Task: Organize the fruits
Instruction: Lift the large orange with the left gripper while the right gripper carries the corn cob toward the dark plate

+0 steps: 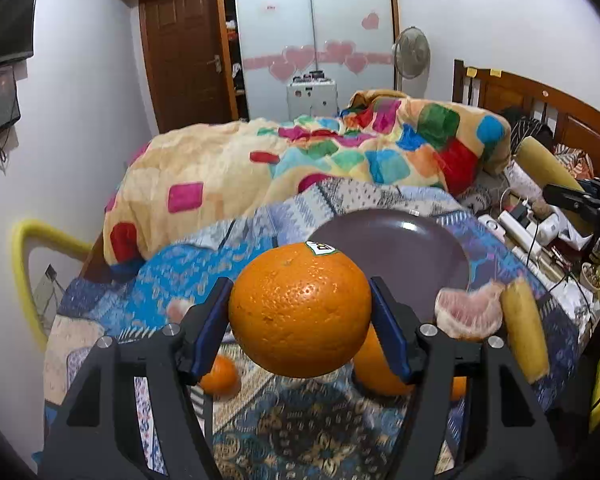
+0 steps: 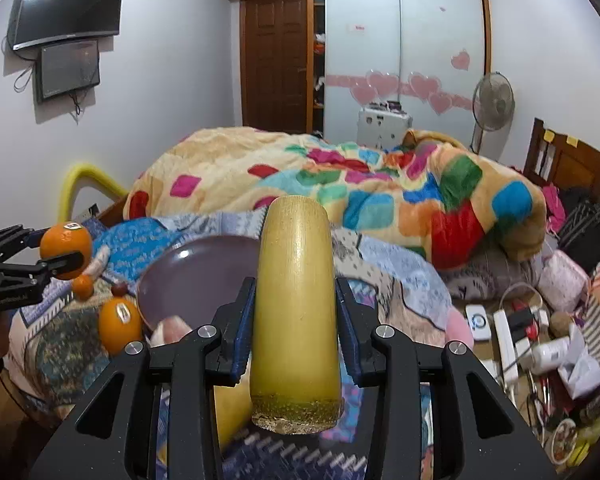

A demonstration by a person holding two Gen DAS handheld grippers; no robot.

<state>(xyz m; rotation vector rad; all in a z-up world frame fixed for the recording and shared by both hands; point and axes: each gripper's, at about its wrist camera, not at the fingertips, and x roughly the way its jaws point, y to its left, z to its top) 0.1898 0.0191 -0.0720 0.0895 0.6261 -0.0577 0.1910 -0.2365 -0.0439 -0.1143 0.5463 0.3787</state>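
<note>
Left gripper (image 1: 300,312) is clamped on a big orange (image 1: 300,308), blue pads pressed on both sides, stickered top facing away from the cam. It's held up off the bed, above the patterned blanket (image 1: 172,276). From the right wrist view the same orange (image 2: 66,250) shows at far left, pinched in the left gripper (image 2: 60,254), w/ nothing under it.

Right gripper (image 2: 296,316) is clenched on a yellow-green cane piece (image 2: 296,304), prob sugarcane but can't say for sure. It runs lengthwise along the fingers, cut fibrous end near the cam, other end pointing out toward the bed. Also held up in the air.

Purple plate (image 1: 400,248) sits on the blanket just past both grippers, tilted a bit, nothing visibly on it. Pomelo wedge (image 1: 470,312) sits beside the plate's near rim in the left view, touching or nearly touching the cane (image 1: 526,332) there, can't tell which.

Still down on the blanket: a second stickered orange (image 2: 120,324) left of the plate, a small tangerine (image 2: 83,286) further back, another small one (image 1: 220,376) under the left gripper.

Bg: colourful quilt (image 2: 340,188) piled on the bed, fan (image 2: 494,102) by the wardrobe, TV (image 2: 68,10) on the wall, clutter on the floor at right.
</note>
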